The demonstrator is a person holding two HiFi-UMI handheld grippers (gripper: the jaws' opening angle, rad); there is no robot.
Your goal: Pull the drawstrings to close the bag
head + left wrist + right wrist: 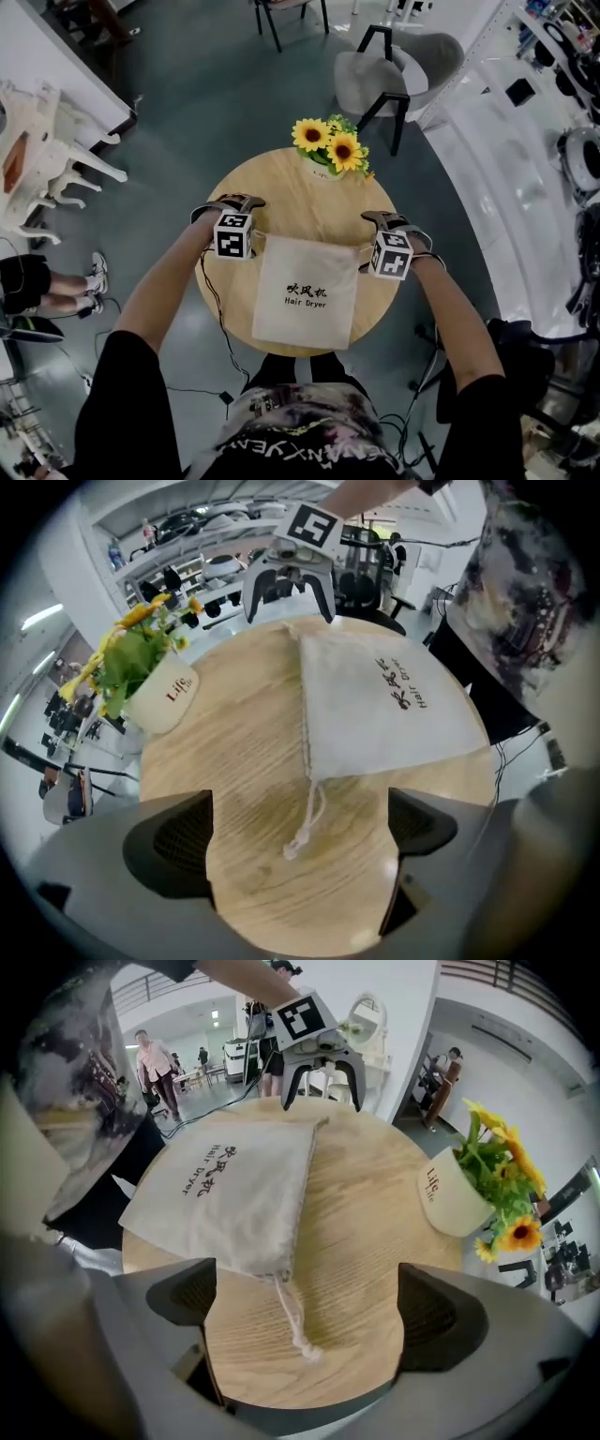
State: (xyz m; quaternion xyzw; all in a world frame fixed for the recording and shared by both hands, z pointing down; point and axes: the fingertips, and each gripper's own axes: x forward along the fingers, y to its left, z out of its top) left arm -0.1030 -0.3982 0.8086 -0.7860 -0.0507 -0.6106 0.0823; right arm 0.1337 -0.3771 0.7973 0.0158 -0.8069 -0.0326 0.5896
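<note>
bag (305, 291) lies flat on the round wooden table (281, 187), print up. its mouth edge faces the far side and its bottom edge is near the person's rim. the mouth channel runs straight between the two grippers, with one cord tail out at each corner.

left gripper (298, 832): jaws wide apart, holding nothing. the left drawstring (309, 816) lies loose on the wood in the gap, knot end toward the camera, touching neither jaw.

right gripper (305, 1309): same picture. jaws spread and empty, right drawstring (289, 1314) and its knot on the table between them, untouched.

handling, my read:
- bag is thin cloth, light and limp. it looks nearly flat, and i can't tell if anything is inside.
- nothing pins it and the wood looks smooth, so a one-sided pull likely drags the whole bag. pulling both cords outward together lets each side brace the other.
- cords are thin, soft and flat on the surface, so the jaws have to come right down to the table or they close on air.
- best hold is just bag-side of the knot, so the knot stops the cord sliding through the pads.
- don't pinch the fabric corner along with the cord, or the channel won't gather.

flower pot (323, 169) sits beyond the mouth near the far rim, apart from bag and cords. outward pulls should stay clear of it.
</note>
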